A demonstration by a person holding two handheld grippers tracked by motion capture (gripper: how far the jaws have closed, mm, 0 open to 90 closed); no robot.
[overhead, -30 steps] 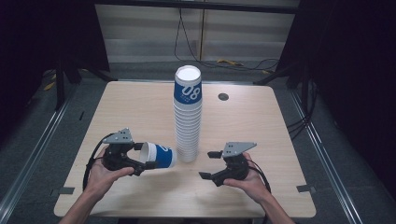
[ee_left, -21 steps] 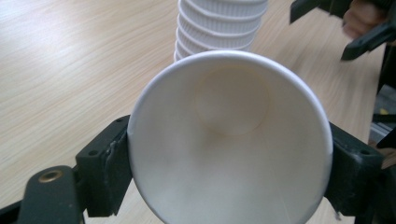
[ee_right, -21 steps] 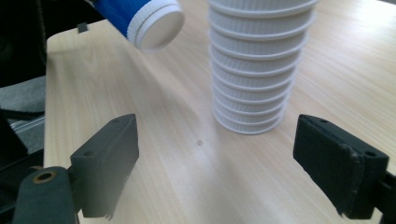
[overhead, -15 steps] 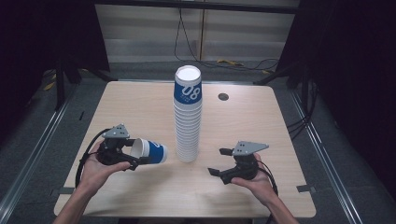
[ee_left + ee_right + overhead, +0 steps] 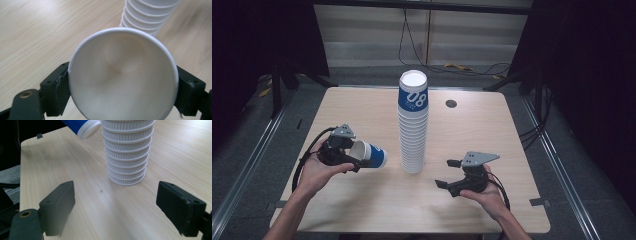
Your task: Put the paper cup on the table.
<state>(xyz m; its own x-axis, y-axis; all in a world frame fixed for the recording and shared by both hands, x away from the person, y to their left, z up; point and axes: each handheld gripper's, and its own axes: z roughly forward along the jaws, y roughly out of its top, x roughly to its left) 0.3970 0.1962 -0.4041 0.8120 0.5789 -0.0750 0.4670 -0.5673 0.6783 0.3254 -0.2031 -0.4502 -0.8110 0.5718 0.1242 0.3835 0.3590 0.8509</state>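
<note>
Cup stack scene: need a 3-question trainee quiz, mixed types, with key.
1. True or false: the left claw grips a single blue-and-white paper cup lying on its side, its open mouth facing the claw's camera.
2. Multiple choice: the tall stack of white ribbed paper cups stands
A. upside down on the light wooden table, topped by a blue-sleeved cup
B. on its side
C. inside a box
3. Fill in: the right claw holds ____ between its jaws.

Key: 1 true; 2 A; 3 nothing, since its jaws have just been opening and stand wide apart, short of the stack.
</note>
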